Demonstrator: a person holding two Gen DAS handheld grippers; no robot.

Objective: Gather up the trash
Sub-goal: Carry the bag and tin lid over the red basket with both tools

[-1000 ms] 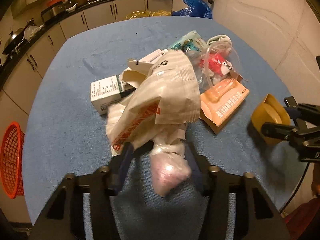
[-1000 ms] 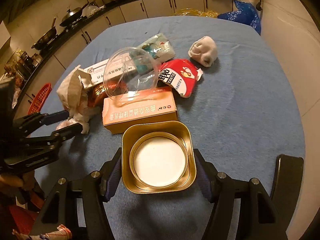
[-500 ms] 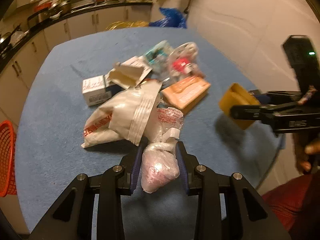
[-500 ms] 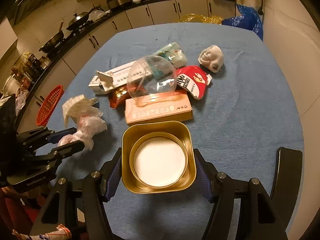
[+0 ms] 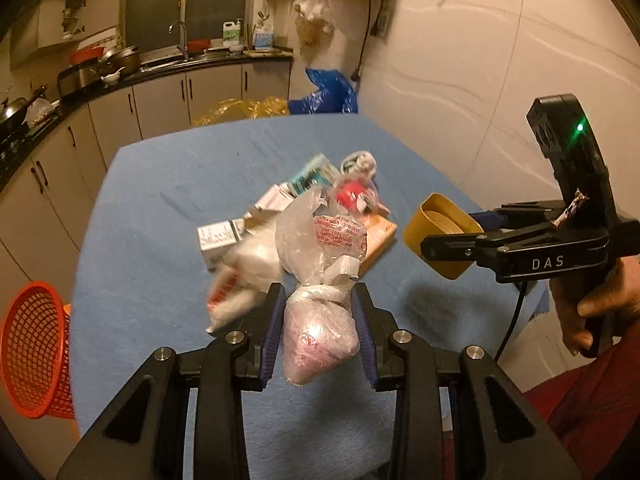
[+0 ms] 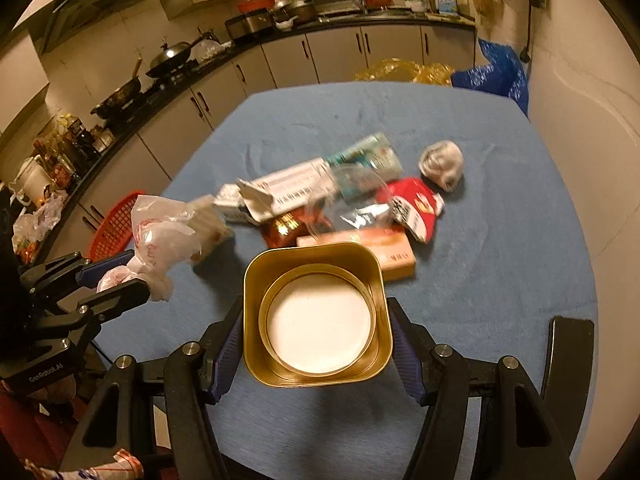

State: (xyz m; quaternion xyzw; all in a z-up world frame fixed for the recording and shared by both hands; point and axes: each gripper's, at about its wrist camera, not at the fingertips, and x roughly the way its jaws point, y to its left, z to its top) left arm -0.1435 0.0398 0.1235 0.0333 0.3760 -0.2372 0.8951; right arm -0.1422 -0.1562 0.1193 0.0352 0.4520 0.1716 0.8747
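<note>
Both grippers loaded above the blue desk (image 5: 152,208).

Left gripper (image 5: 318,336) clamped on knotted plastic bag (image 5: 320,304), lifted off the desk, its loose top ahead of the fingers (image 5: 270,336). Right gripper (image 6: 316,344) gripping gold tin (image 6: 316,312) between both fingers. Remaining trash pile (image 6: 340,196) beyond the tin.

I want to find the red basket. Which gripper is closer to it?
Left. The left gripper, holding a plastic bag, is on the red basket's side; the right gripper, holding the gold tin, is farther away.
</note>
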